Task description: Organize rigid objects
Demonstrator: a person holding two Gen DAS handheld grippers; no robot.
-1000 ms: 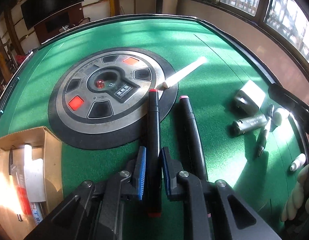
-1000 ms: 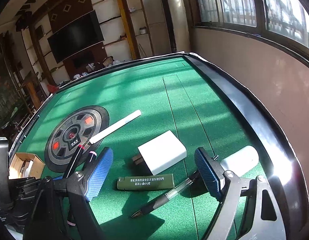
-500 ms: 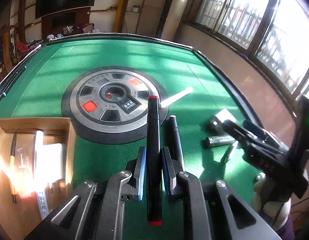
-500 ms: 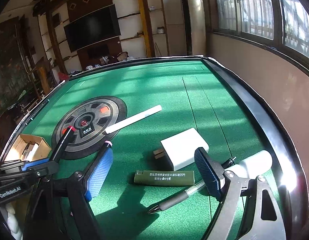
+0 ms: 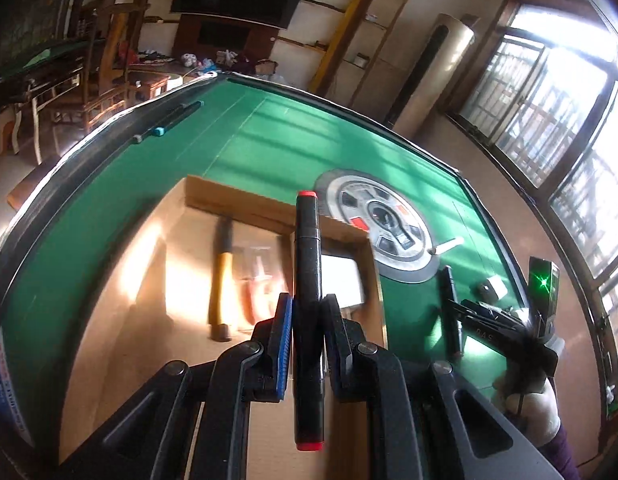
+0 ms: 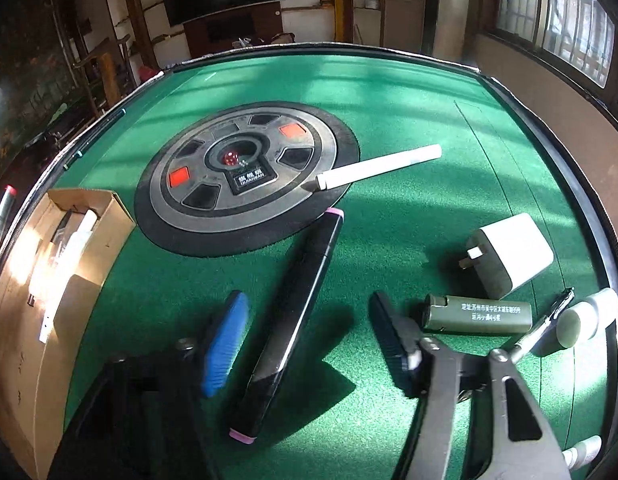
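A green felt game table (image 6: 409, 92) fills a sunlit room, with a round metal dice console (image 6: 245, 172) set in its middle and a television on the far wall.

My left gripper (image 5: 307, 316) is clamped narrow on a black marker with red caps (image 5: 307, 280), which runs straight out along my fingers toward 12 o'clock. It hangs over the open cardboard box (image 5: 269, 208); a yellow-handled tool (image 5: 221, 276) and some white items already lie inside, though glare hides much of the box floor.

My right gripper (image 6: 305, 344) is spread wide and holds nothing. The black marker with pink caps (image 6: 293, 312) lies on the felt between my two fingers, its long axis running from about 6 o'clock up toward 1 o'clock, so it sits nearly in line with the fingers rather than across them. This hand is plainly the nearer one to it. I judge that closing here would catch it mid-barrel.

At 3 o'clock of that marker lie an olive cylinder (image 6: 479, 314) printed with two lines of Chinese text including "99", a white plug adapter (image 6: 509, 256), a dark pen (image 6: 543, 326) and a white tube (image 6: 589, 316). A long white stick (image 6: 381, 166) rests at 12 o'clock, touching the console rim. The console's plate bears Chinese characters, probably with "CHUANGAN" beneath.
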